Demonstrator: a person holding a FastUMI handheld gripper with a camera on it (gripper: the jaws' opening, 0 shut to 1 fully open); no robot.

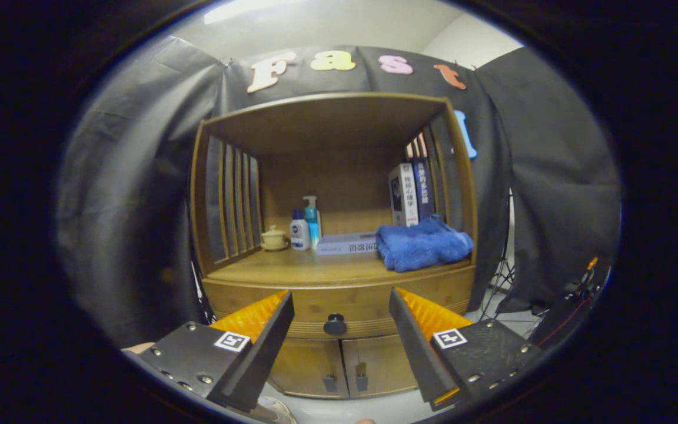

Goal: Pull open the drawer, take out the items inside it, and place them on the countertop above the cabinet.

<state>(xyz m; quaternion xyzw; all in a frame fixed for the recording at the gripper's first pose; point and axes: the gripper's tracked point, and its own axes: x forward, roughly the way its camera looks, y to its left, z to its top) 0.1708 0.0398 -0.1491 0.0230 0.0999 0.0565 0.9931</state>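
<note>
- The gripper (342,303) is held released, its two fingers spread wide apart with nothing between them but open air.
- A wooden cabinet (221,176) is seen ahead of the fingers, backed by the black cloth wall of the booth.
- The drawer (315,306) is seen closed, running across the cabinet front just under the surface (292,272).
- The drawer's dark round knob (335,324) is framed in the gap between the two fingers, slightly beyond them and not touched.
- Two lower doors (345,368) with small dark handles are seen below the drawer.
- On the surface, a folded blue towel (424,244) is laid at the right, with a flat white box (348,243) touching its left side.
- A white bottle (299,231) and a blue pump bottle (312,221) are stood together left of the box; a small lidded cup (273,238) is set further left.
- Upright books (411,191) are leaned against the right wall behind the towel.
- The drawer's contents cannot be told.
</note>
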